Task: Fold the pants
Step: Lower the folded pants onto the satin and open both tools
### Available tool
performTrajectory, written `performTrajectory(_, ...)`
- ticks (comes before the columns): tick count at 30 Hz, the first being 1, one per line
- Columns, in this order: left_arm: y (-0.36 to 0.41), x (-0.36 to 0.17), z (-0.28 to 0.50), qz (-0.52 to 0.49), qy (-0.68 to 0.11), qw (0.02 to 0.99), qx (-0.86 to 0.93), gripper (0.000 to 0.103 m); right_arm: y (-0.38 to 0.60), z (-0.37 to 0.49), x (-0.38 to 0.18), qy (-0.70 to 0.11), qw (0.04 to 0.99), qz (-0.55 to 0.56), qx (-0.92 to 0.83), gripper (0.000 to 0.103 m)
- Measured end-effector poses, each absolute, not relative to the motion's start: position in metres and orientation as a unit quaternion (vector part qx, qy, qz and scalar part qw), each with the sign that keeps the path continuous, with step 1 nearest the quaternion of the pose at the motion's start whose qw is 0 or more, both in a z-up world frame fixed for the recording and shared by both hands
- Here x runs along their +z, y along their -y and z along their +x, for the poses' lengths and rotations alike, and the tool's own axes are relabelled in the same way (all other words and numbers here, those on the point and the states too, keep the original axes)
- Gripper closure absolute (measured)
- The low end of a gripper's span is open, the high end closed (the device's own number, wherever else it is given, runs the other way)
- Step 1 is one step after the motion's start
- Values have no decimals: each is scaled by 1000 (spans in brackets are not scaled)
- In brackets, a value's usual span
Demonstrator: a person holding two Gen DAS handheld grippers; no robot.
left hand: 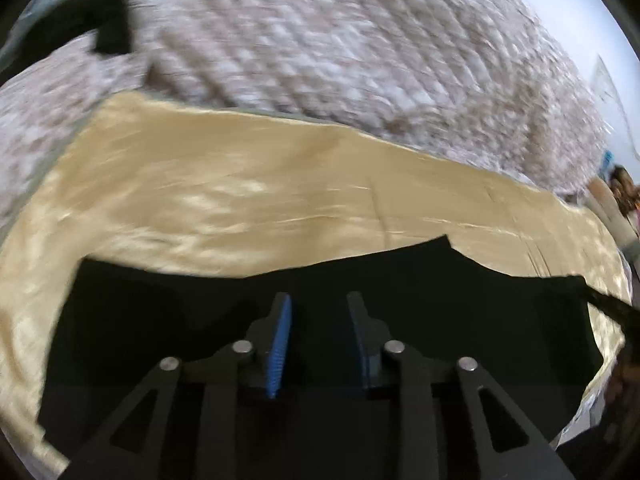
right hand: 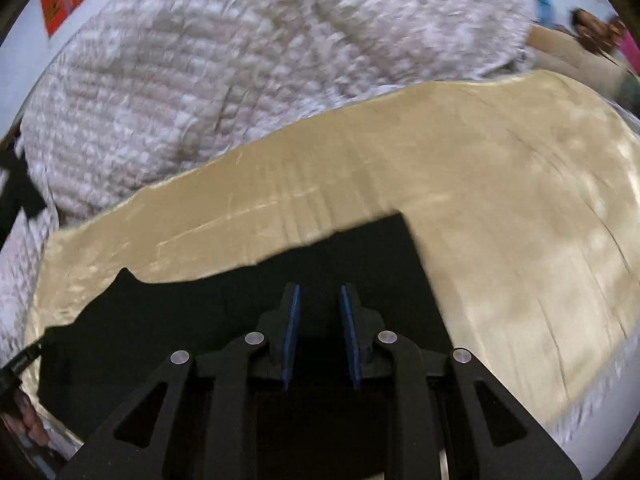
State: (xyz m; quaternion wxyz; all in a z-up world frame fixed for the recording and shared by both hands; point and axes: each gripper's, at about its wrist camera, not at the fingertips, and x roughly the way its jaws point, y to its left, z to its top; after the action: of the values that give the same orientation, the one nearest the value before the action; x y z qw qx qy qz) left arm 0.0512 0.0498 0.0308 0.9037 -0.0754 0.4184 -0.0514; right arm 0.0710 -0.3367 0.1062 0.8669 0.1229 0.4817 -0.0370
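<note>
We hold left tongs (left hand: 318,300) and right tongs (right hand: 319,294) low over black pants (left hand: 160,312), both released, on tan sheet (left hand: 240,184).

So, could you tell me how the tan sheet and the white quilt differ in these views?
The tan sheet is smooth, flat and slightly shiny; the white quilt is bumpy, textured and bunched up. The sheet carries the black pants; the quilt lies beyond its far edge. Both are pale fabrics, blurred by motion.

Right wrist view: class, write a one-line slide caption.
Open right gripper poised over black pants on a tan sheet.
</note>
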Motion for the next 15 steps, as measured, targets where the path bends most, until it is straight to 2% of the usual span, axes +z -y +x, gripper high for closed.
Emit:
performTrajectory(4,-48,1,77,-47,-448,893,-14,70,340,96,75,-512,852,99,-51,82)
performTrajectory(6,-59,0,78,-73,-444,893,-14,68,349,96,67,-516,847,116,-58,87)
performTrajectory(12,-80,5,76,-74,-437,896,43,67,340,90,90,-466,877,101,-55,85)
performTrajectory(15,-91,1,77,-87,-437,893,60,67,344,100,76,-492,861,112,-58,85)
